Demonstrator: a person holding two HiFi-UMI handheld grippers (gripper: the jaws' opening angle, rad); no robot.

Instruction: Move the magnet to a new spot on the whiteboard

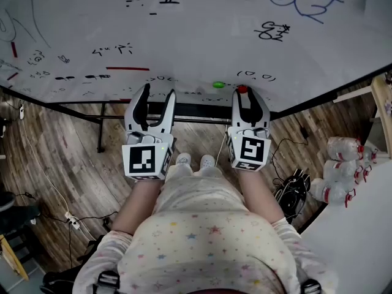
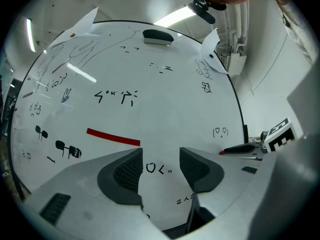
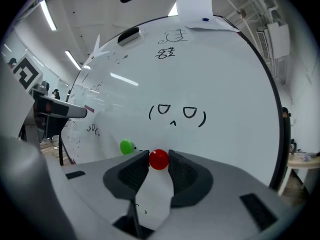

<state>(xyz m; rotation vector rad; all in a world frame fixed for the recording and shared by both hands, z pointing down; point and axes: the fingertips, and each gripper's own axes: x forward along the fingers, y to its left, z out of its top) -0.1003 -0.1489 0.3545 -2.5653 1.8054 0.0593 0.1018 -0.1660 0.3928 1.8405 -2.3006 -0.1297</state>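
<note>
Our right gripper [image 3: 159,160] has its two dark jaws drawn close together on a small round red magnet [image 3: 159,159], pinching it at the very tips. The magnet sits at the lower edge of the large white whiteboard [image 1: 202,41]; whether it touches the surface we cannot tell. Just left of it, a round green magnet [image 3: 126,146] sits on the board, apart from the jaws. Above both we see a black hand-drawn face doodle [image 3: 177,115].

Our left gripper [image 2: 161,166] hangs beside the right one with its jaws spread wide and nothing between them, only bare board with small black scribbles behind. A straight red stripe [image 2: 113,137] lies up and to the left of it, and a black-topped board eraser [image 2: 158,36] sits near the board's top edge.

Below the board lies a wooden plank floor [image 1: 61,164], with clear plastic water bottles [image 1: 343,149] at the right.
</note>
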